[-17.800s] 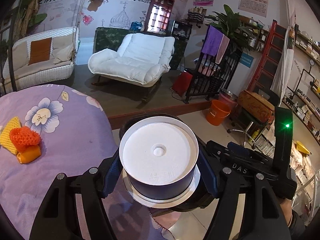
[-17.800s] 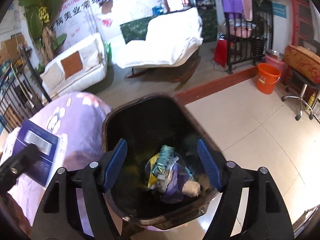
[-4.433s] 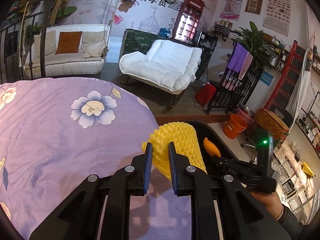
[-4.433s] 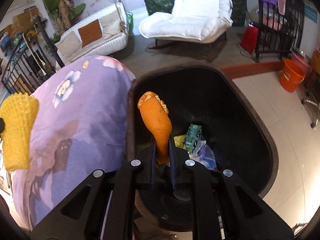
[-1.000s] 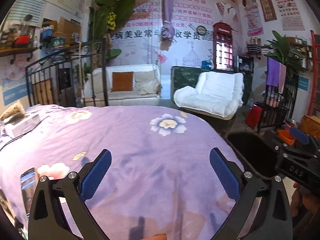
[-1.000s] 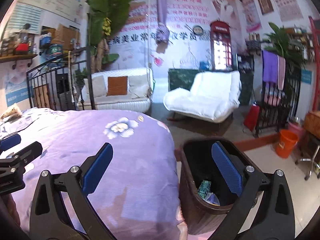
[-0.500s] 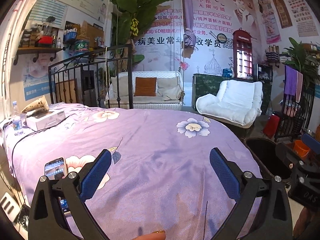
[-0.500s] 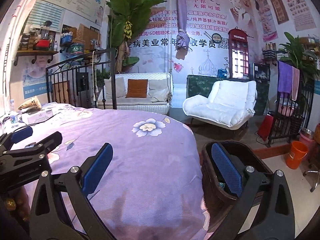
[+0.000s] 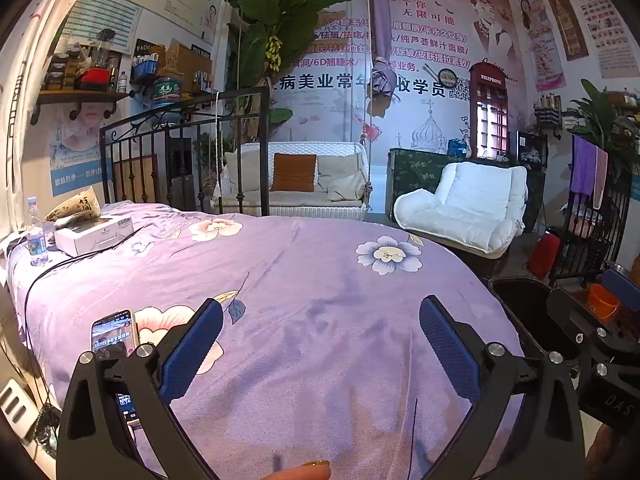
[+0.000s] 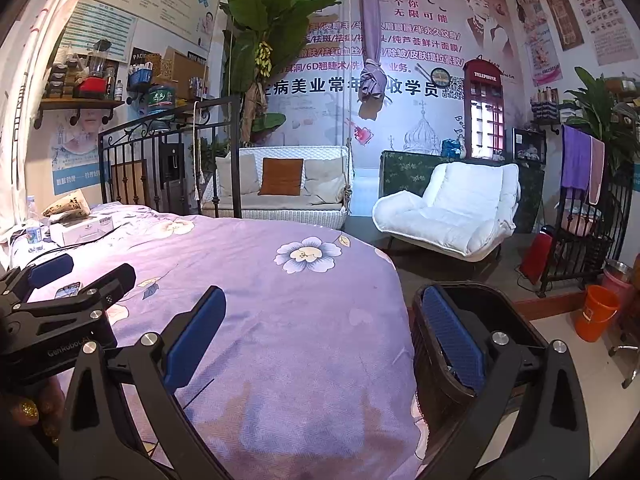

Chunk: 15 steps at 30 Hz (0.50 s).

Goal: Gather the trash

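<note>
My left gripper (image 9: 320,348) is open and empty, held above the purple flowered bed cover (image 9: 304,280). My right gripper (image 10: 324,336) is open and empty too, over the bed's right edge. The dark trash bin (image 10: 500,312) stands on the floor beside the bed, just behind my right gripper's right finger; it also shows in the left wrist view (image 9: 524,304). I see no loose trash on the cover. The left gripper shows at the left of the right wrist view (image 10: 60,280).
A phone (image 9: 114,334) lies on the bed by my left finger. A white box (image 9: 94,232), a bottle (image 9: 36,236) and a cable sit at the bed's far left. An orange bucket (image 10: 598,312), a white armchair (image 10: 448,212) and a metal headboard (image 10: 168,160) stand beyond.
Both grippers have drawn back and tilted up slightly, so more of the bed and room shows. Both stay open and empty.
</note>
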Available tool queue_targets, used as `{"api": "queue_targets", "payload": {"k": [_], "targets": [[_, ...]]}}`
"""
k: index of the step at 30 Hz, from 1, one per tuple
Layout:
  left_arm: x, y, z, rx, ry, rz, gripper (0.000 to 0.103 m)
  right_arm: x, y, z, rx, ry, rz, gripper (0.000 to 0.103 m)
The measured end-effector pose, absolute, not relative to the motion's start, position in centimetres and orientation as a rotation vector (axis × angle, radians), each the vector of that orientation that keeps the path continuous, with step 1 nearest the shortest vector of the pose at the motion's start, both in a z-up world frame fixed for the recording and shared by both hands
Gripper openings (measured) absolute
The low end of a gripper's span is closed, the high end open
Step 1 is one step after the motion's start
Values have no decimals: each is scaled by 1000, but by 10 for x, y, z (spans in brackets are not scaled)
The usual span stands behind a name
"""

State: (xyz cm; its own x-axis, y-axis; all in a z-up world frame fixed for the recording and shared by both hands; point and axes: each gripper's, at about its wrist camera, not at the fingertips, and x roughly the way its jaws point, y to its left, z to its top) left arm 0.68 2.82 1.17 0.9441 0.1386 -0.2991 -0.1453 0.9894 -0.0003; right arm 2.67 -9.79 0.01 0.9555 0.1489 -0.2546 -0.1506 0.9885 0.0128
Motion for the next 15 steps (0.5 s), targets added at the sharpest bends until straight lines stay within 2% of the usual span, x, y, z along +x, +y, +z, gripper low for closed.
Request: {"api": "queue_targets", "payload": {"k": [15], "targets": [[7,24,12,-9,308,141,98,28,-98,1,-3,261,150,98]]}}
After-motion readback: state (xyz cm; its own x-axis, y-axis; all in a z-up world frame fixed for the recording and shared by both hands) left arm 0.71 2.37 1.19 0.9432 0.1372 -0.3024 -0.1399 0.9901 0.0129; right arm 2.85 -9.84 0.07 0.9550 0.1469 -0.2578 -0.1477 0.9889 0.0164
